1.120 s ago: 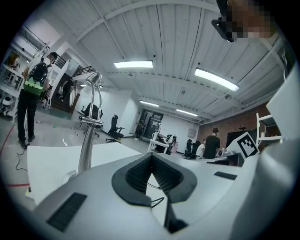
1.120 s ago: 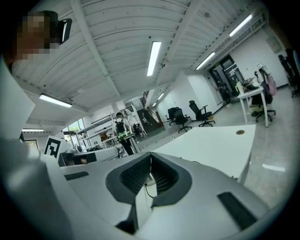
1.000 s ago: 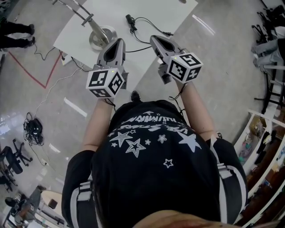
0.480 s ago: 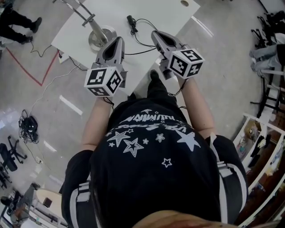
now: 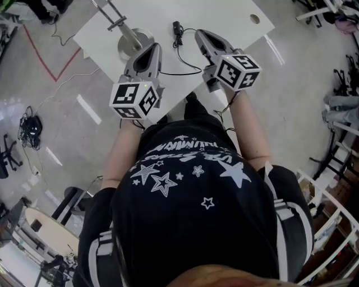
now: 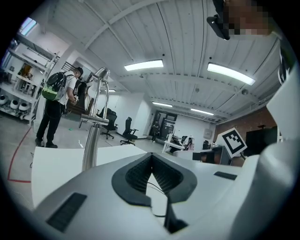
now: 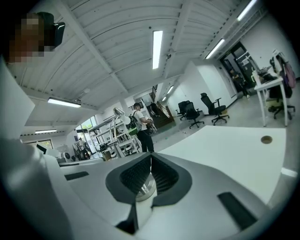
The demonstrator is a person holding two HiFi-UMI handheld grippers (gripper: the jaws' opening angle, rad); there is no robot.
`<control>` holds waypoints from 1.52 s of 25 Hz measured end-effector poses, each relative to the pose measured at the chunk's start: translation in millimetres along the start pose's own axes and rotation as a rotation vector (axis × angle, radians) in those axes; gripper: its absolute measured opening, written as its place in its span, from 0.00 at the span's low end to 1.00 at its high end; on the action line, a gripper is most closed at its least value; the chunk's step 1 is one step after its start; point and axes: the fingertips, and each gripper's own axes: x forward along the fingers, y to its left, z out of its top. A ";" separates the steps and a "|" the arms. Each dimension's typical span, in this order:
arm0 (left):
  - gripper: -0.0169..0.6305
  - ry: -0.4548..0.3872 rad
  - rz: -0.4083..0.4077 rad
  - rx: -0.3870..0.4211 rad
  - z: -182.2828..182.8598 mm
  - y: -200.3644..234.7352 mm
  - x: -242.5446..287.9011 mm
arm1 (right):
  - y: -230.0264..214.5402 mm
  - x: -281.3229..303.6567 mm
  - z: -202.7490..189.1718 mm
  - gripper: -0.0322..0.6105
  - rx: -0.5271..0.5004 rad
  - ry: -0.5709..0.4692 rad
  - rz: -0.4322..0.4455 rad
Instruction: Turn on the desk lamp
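Lamp [image 5: 128,38] stands on white table [image 5: 224,17] while left hand-held gripper [image 5: 152,49] and right hand-held gripper [image 5: 201,36] hover closed, empty.

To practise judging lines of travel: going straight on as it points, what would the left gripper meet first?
Probably the white table, right of the lamp pole, which the left gripper points past; depth is unclear.

White table [image 5: 224,17], floor-standing. Desk lamp base [image 5: 136,40] near its left edge; black switch cord [image 5: 178,28] beside the base.
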 end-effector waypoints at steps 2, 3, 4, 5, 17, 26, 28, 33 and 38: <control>0.04 -0.003 0.022 -0.009 -1.6 1.3 7.3 | -8.8 7.0 5.7 0.06 -0.005 0.006 0.018; 0.04 -0.004 0.033 -0.013 -2.7 1.6 11.0 | -13.1 10.2 8.7 0.06 -0.009 0.009 0.026; 0.04 -0.003 0.044 -0.015 -4.0 1.8 14.4 | -17.2 13.5 11.4 0.06 -0.011 0.013 0.035; 0.04 -0.003 0.056 -0.016 -5.2 1.8 17.4 | -20.9 17.0 13.9 0.06 -0.012 0.017 0.046; 0.04 0.057 0.140 -0.043 -32.2 4.8 64.7 | -57.8 61.1 28.1 0.06 -0.008 0.085 0.177; 0.04 0.188 0.186 -0.092 -75.5 11.6 98.8 | -68.1 84.8 17.2 0.06 -0.013 0.167 0.284; 0.04 0.206 0.194 -0.099 -80.9 18.8 106.2 | -71.4 91.4 16.1 0.06 -0.010 0.174 0.290; 0.04 0.253 0.225 -0.103 -93.7 37.8 116.1 | -73.9 104.0 14.7 0.06 0.005 0.186 0.296; 0.14 0.310 0.224 -0.125 -109.7 45.6 130.8 | -86.9 112.8 12.2 0.06 0.025 0.199 0.289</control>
